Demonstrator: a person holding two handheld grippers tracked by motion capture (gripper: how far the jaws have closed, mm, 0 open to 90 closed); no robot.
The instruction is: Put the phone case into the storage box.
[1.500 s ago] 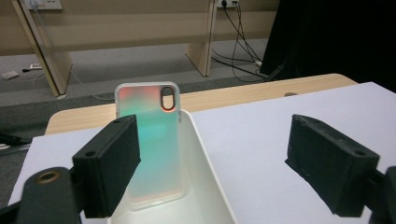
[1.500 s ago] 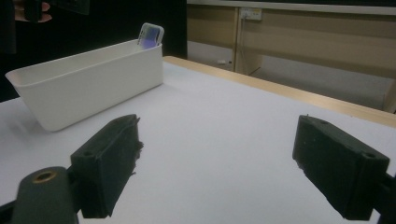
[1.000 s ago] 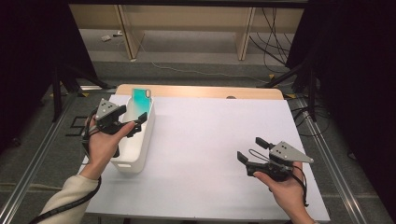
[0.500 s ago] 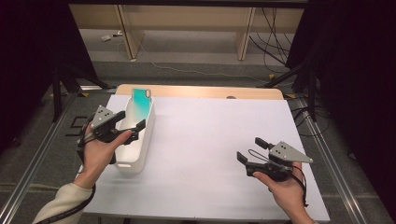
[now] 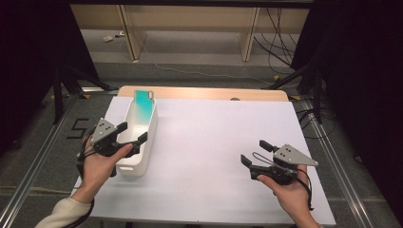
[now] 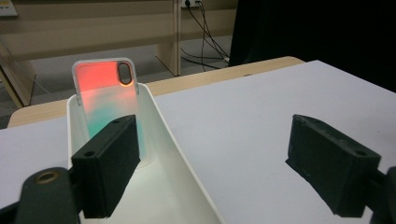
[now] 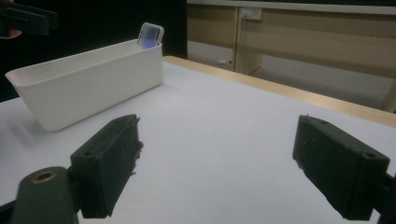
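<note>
Leaning at the far end of a long white bin (image 5: 135, 137), a phone case (image 5: 143, 107) stands nearly upright w/ its top edge poking above the rim, prob. because the bin is too narrow for it to lie flat across, so the end wall props it. The bin runs along the left edge of the desk (image 5: 214, 142), its far end near the far-left corner. Left gripper (image 5: 130, 134) hangs over the bin's near end, jaws spread wide, nothing between them; in the left gripper view one jaw sits over the bin's inside, the other out over bare desk, straddling the bin's right wall. Right gripper (image 5: 254, 154) hangs low near the near-right corner, well apart from the bin, jaws also spread and empty; looks parked, not reaching for anything. Desk top is plain matte white, w/ a strip of pale wood showing along the far edge. Room beyond: grey floor, wooden bench legs, loose cables (image 5: 280, 35), black curtains both sides, metal rails flanking the desk.
</note>
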